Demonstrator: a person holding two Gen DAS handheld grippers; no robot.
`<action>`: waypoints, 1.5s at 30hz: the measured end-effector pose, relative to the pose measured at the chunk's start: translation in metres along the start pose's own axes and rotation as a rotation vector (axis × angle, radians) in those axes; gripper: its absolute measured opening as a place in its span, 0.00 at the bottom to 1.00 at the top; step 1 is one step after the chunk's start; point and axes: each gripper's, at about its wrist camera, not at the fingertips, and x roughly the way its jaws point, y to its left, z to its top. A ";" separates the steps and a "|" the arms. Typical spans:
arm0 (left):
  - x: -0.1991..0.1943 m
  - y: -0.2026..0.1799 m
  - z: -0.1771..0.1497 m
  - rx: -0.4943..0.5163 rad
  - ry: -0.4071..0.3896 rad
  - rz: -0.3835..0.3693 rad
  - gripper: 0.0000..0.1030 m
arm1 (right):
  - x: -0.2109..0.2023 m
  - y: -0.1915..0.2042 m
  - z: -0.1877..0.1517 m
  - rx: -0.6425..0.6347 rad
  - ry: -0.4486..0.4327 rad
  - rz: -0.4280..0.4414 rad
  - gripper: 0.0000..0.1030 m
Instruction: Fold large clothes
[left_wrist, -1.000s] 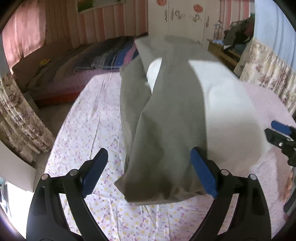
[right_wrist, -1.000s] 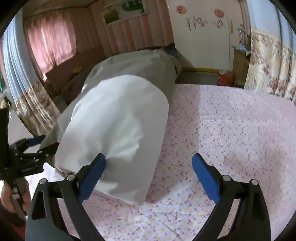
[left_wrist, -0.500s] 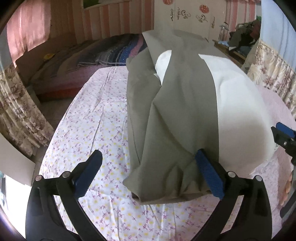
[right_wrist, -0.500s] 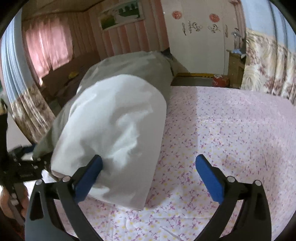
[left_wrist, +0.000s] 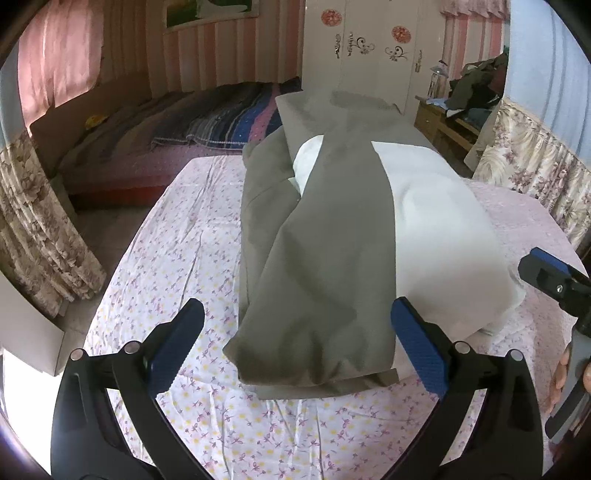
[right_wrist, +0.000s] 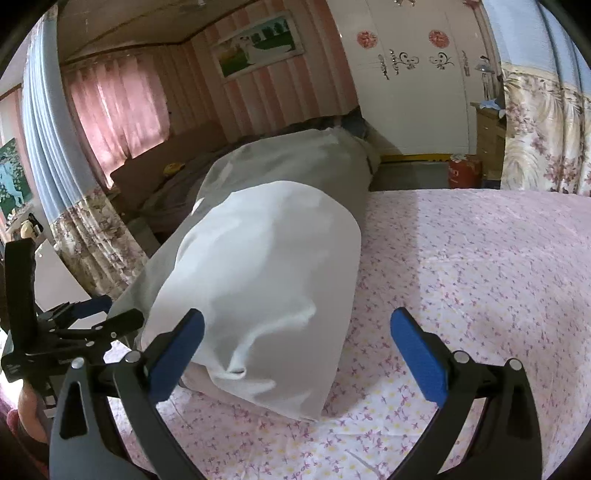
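Observation:
A long grey-and-white garment (left_wrist: 332, 236) lies lengthwise on the floral bedsheet (left_wrist: 173, 266), its grey side on the left and its white side (left_wrist: 439, 229) on the right. My left gripper (left_wrist: 295, 343) is open and empty, just short of the garment's near grey end. In the right wrist view the white side (right_wrist: 266, 266) lies ahead to the left. My right gripper (right_wrist: 295, 354) is open and empty, with its left finger by the garment's near white edge. The left gripper also shows in the right wrist view (right_wrist: 74, 328).
A second bed with a striped blanket (left_wrist: 221, 122) stands beyond on the left. A white wardrobe (left_wrist: 369, 48) and a wooden cabinet with clothes (left_wrist: 458, 122) are at the back. Floral curtains (left_wrist: 37, 236) hang at both sides. Pink sheet (right_wrist: 480, 258) spreads to the right.
Both grippers have drawn back and risen a little from the garment's near end. The garment has settled flat on the bed and lies still.

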 end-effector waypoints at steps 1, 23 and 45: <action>0.001 -0.001 0.001 0.003 0.003 -0.005 0.97 | 0.001 0.000 0.003 -0.003 0.004 0.006 0.98; 0.060 0.012 -0.014 0.047 0.082 -0.136 0.97 | 0.057 -0.011 -0.010 0.128 0.083 0.042 0.98; 0.036 -0.064 0.000 0.149 0.065 -0.067 0.28 | 0.040 -0.037 -0.002 -0.019 0.051 0.183 0.42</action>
